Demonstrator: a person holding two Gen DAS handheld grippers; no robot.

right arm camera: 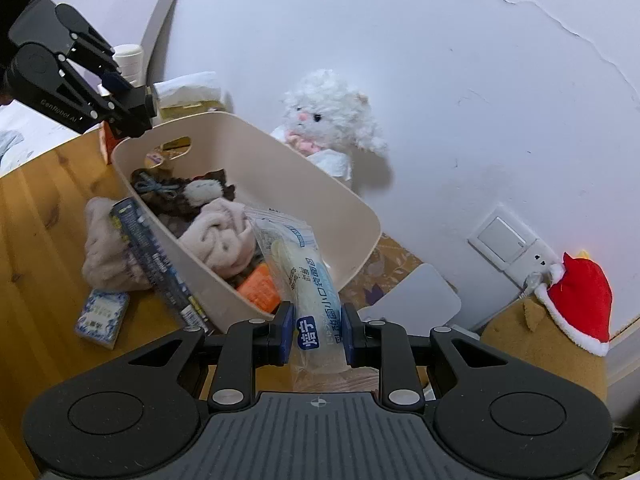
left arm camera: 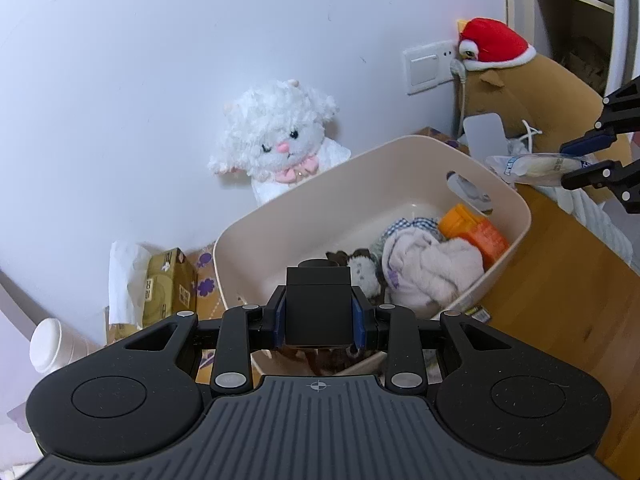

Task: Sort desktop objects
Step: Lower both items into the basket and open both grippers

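My left gripper [left arm camera: 319, 305] is shut on a black block with a round cap [left arm camera: 319, 300], held above the near end of a beige basket [left arm camera: 400, 168]. In the basket lie a pale towel [left arm camera: 428, 272], an orange box [left arm camera: 476, 232] and a small brown plush [left arm camera: 360, 270]. My right gripper [right arm camera: 318, 320] is shut on a clear packet with a blue label [right arm camera: 304, 280], over the basket's [right arm camera: 280, 152] right end. In the left wrist view the right gripper [left arm camera: 576, 160] and its packet [left arm camera: 532, 164] show at the right edge. The left gripper [right arm camera: 124, 100] appears top left in the right wrist view.
A white plush lamb [left arm camera: 276, 140] sits against the wall behind the basket; a brown plush in a red hat [left arm camera: 496, 44] stands right. A tissue box [left arm camera: 168, 280] and paper cup [left arm camera: 52, 348] stand left. Beside the basket lie a cloth [right arm camera: 104, 248], a dark packet [right arm camera: 156, 260] and a small blue-white box [right arm camera: 102, 316].
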